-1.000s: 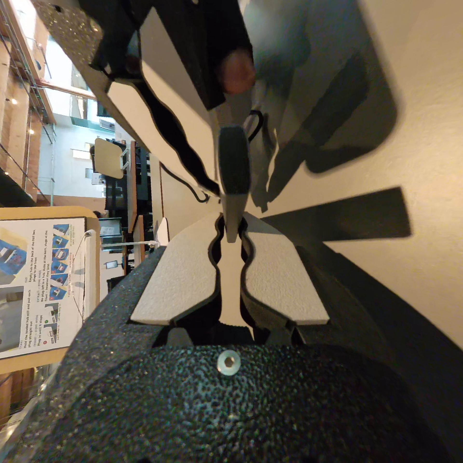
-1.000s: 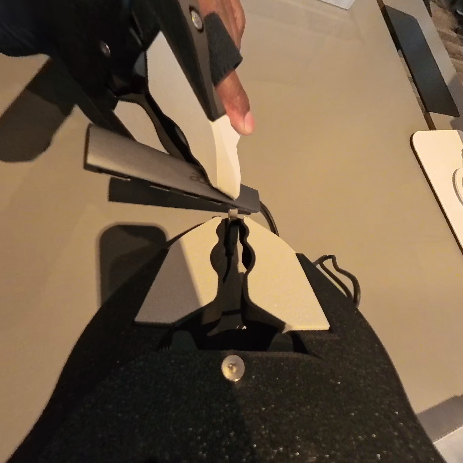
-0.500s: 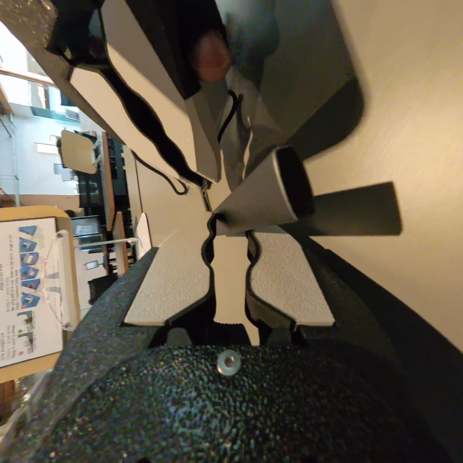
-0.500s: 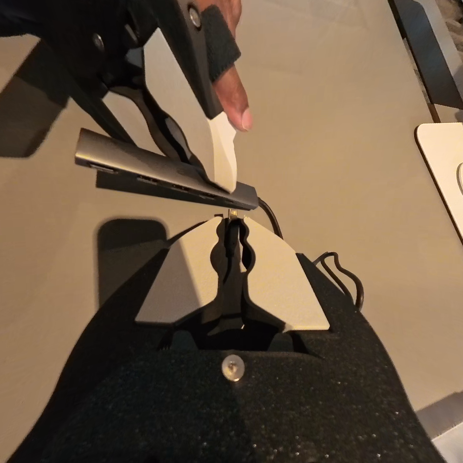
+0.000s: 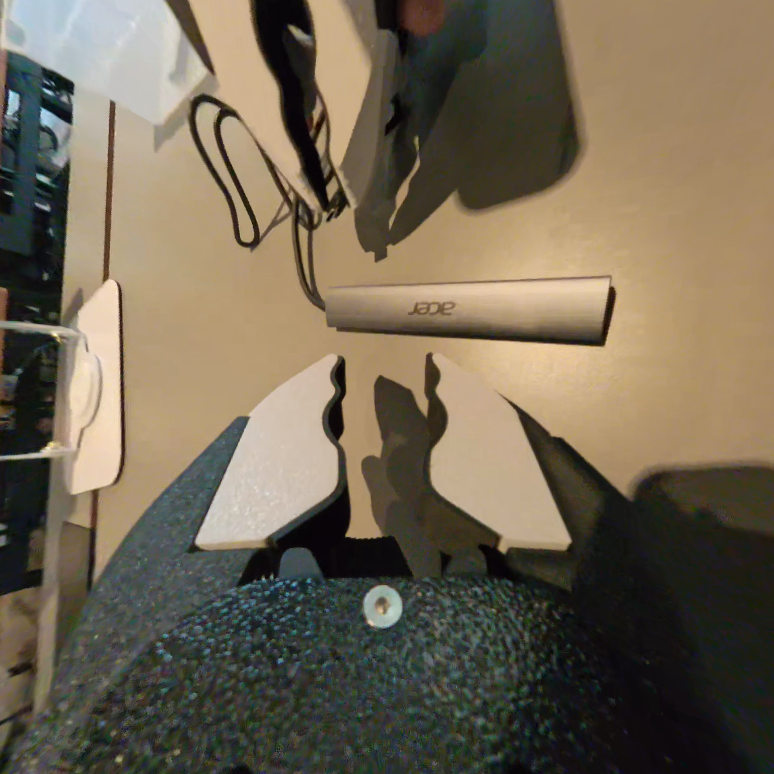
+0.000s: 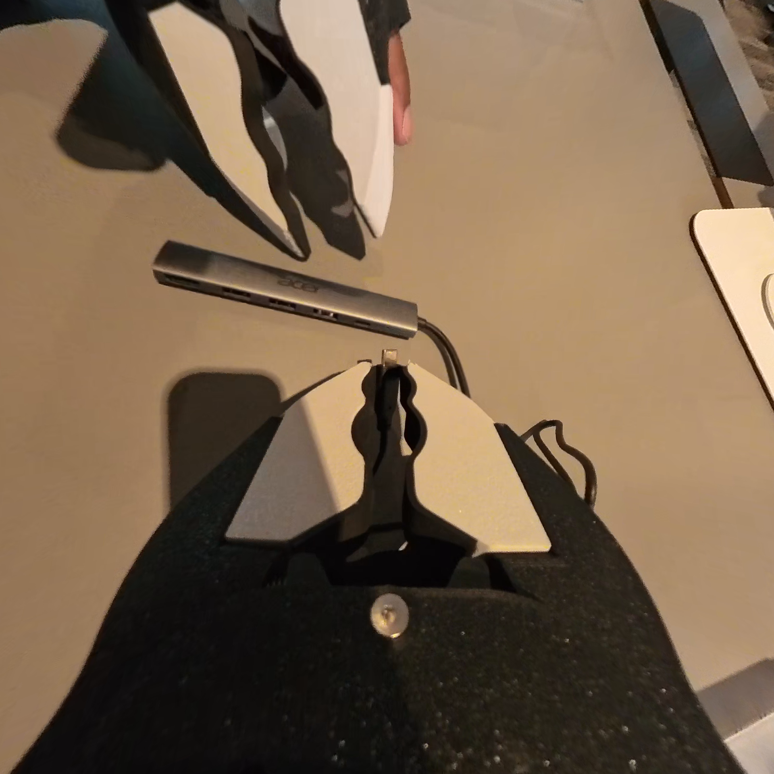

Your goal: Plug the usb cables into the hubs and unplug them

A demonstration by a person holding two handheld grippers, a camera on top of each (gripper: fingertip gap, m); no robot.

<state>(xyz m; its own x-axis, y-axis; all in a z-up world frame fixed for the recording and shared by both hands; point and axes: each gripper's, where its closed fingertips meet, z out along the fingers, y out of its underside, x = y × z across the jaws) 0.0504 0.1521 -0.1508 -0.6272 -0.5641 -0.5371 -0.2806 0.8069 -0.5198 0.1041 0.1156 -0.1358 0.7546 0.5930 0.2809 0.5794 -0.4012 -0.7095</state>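
A grey USB hub [image 5: 467, 310] lies flat on the beige table, just beyond my left gripper [image 5: 383, 361], which is open and empty. In the right wrist view the hub [image 6: 285, 289] shows its row of ports, with its own black cable leaving its right end. My right gripper [image 6: 389, 372] is shut on a black USB plug [image 6: 388, 391] whose metal tip sticks out past the fingertips, a short way from the hub's ports. The left gripper [image 6: 331, 247] hovers above the hub's far side.
A black cable [image 6: 565, 456] loops on the table to the right of my right gripper. A white board [image 6: 737, 285] lies at the table's right edge. A person's finger [image 6: 400, 104] shows on the left gripper. The other gripper [image 5: 322, 192] and cable loops [image 5: 226, 167] show beyond the hub. Some 7 cm of space lies between my two pairs of fingers.
My left gripper has opened and let go of the hub, which now lies on the table, and has drawn back. My right gripper keeps its hold on the plug.
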